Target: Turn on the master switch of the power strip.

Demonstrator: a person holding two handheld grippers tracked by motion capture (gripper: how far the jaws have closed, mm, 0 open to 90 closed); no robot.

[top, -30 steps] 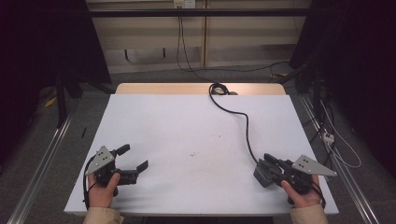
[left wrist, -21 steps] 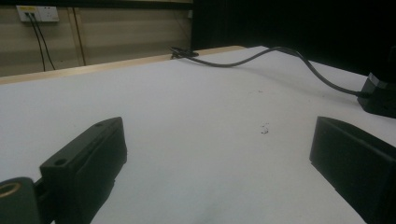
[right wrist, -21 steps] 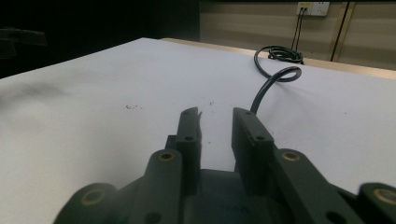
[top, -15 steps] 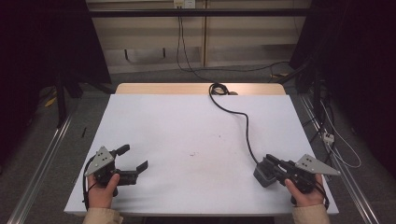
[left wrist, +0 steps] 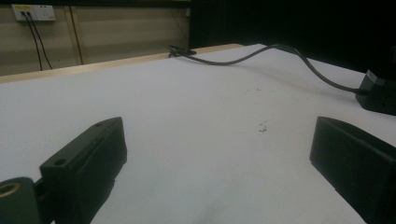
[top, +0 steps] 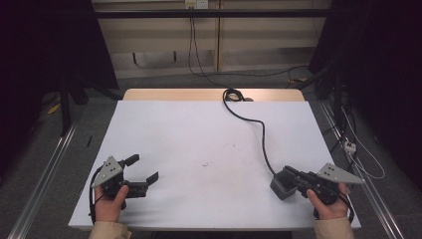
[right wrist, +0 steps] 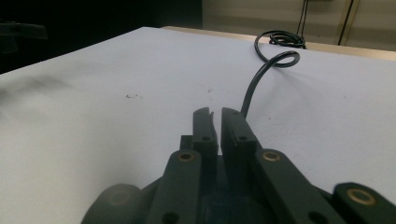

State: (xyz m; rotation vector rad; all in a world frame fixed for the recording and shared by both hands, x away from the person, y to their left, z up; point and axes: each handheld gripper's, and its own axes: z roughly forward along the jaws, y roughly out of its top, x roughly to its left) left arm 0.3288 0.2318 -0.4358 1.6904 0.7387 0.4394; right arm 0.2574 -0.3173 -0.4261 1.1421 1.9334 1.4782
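Two hand-held tools rest low at the near corners of a white bench point(top: 189, 134), one in each hand of a person, probably so the middle stays free for work. The left tool point(top: 144, 168) lies near the left corner with its jaws spread wide and nothing between them; in the left gripper view they are blunt, matte black, blocky bars pointing across the bare top. The right tool point(top: 293, 175) lies near the right corner, aimed leftward. Its jaws have just been closing and now stand narrow, almost together, with a mere sliver between the flat black bars and nothing to be seen in that gap. The thing at hand is a dark block point(top: 279, 188), box-shaped with a paler top face, at the near right just ahead of the right tool's tips; whether the tips touch it cannot be told. A black cable point(top: 259, 129), round, smooth and rubbery, runs from the block in a lazy curve to a small coil at the far edge, slack enough that the block can likely be shifted without pulling. The bench top is smooth and matte, with a few dark specks point(top: 205, 164) near its centre and a strip of pale wood point(top: 199, 94) along the far side.
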